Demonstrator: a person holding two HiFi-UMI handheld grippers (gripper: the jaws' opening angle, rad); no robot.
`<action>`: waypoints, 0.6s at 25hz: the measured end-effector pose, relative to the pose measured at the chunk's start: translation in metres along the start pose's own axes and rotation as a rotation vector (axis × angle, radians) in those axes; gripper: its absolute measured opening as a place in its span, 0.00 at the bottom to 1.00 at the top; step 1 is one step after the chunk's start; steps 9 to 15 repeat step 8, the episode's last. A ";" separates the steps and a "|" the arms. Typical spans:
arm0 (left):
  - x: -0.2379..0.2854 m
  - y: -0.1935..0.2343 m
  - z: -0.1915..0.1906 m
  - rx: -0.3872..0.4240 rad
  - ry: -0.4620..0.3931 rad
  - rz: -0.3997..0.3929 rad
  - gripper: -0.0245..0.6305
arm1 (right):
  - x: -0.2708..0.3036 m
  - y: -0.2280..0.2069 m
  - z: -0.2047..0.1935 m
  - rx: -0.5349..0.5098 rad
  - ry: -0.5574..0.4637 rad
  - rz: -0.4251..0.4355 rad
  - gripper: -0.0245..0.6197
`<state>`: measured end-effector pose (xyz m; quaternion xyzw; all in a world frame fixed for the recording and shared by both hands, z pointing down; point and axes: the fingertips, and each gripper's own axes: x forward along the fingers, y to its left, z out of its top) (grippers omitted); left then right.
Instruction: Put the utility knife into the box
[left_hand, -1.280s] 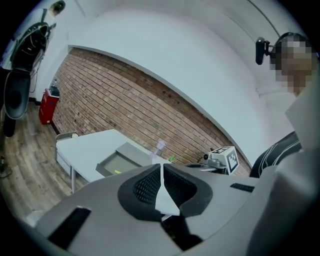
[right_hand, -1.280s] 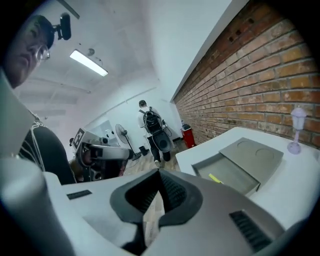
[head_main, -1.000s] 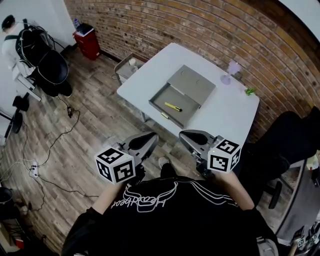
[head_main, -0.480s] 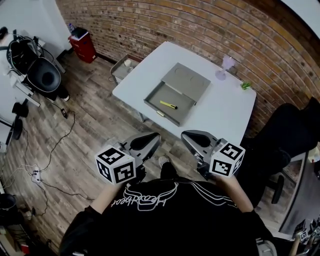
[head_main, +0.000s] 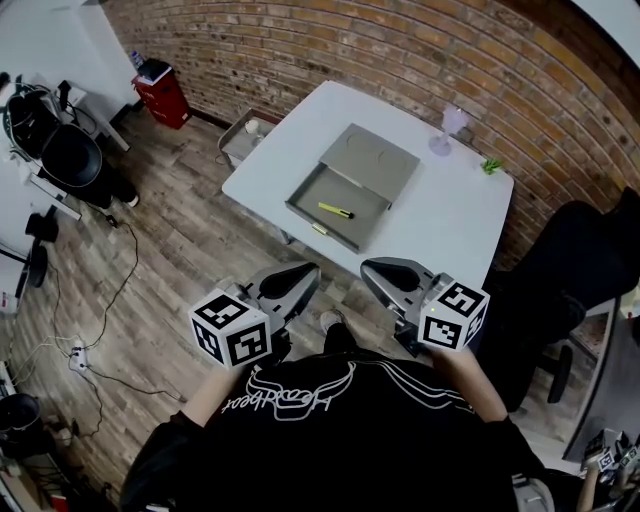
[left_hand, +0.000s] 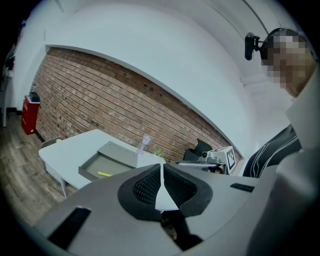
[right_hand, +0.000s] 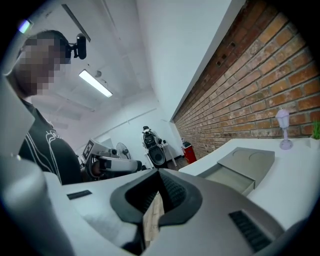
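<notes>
The yellow utility knife (head_main: 335, 210) lies inside the open grey box (head_main: 376, 160) on the white table (head_main: 450, 230), well ahead of me. In the left gripper view the knife (left_hand: 105, 174) shows as a small yellow strip in the box (left_hand: 119, 150). Both grippers are held close to my body, far short of the table. The left gripper (head_main: 305, 271) (left_hand: 161, 167) has its jaws together with nothing in them. Likewise the right gripper (head_main: 371, 268) (right_hand: 159, 176) is shut and empty; its view shows the box (right_hand: 247, 162) but not the knife.
A purple stemmed cup (head_main: 448, 128) and a small green thing (head_main: 490, 167) stand at the table's far side by the brick wall. A black chair (head_main: 575, 270) is at the right. On the wood floor are a red cabinet (head_main: 158, 85), a grey bin (head_main: 245, 135), black gear (head_main: 70, 155) and cables.
The head view has drifted a little, so the table sits slightly further left and up. Both grippers keep the same pose, and the knife stays in the box.
</notes>
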<state>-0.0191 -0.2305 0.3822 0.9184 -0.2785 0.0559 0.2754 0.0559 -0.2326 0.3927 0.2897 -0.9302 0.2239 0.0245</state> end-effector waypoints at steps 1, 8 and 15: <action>0.001 0.001 0.000 -0.002 0.001 0.000 0.10 | 0.000 -0.001 -0.001 0.000 0.003 -0.001 0.04; 0.009 0.014 0.008 -0.002 0.001 0.003 0.10 | 0.009 -0.012 0.008 -0.008 0.011 -0.001 0.04; 0.009 0.014 0.008 -0.002 0.001 0.003 0.10 | 0.009 -0.012 0.008 -0.008 0.011 -0.001 0.04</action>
